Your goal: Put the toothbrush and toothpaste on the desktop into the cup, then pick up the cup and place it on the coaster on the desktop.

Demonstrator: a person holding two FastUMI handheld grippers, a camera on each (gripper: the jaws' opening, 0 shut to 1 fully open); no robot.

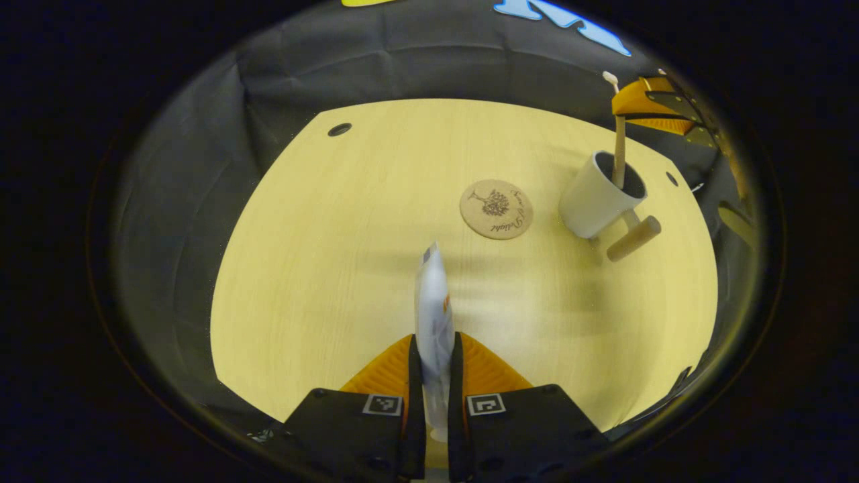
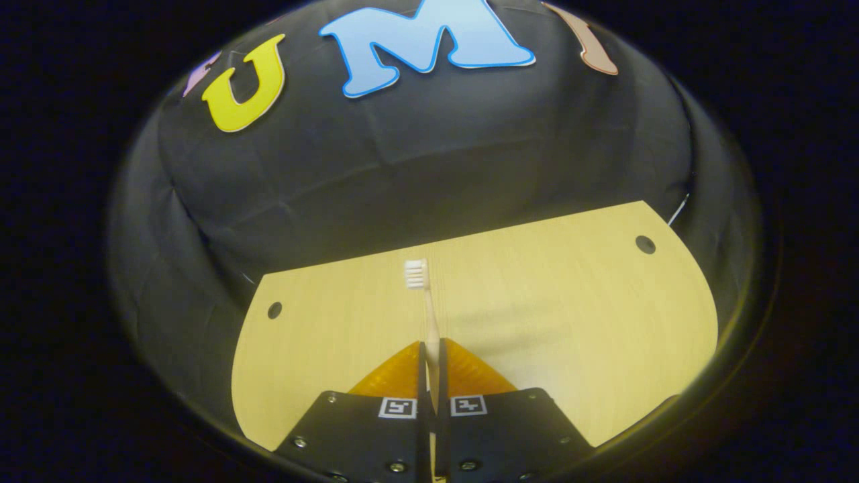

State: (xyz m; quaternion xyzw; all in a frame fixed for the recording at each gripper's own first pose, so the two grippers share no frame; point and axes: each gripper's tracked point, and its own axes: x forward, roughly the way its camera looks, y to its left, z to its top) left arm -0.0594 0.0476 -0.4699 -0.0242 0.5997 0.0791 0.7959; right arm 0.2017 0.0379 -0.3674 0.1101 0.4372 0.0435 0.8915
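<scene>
White toothpaste pinched upright in closed left gripper; right gripper clamps toothbrush in cup, right of coaster.

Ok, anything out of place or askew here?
Nothing clearly. The white cup with a wooden handle looks tilted beside the round cork coaster, likely lens distortion. Left gripper grips the white toothpaste tube, right gripper the wooden toothbrush.
</scene>
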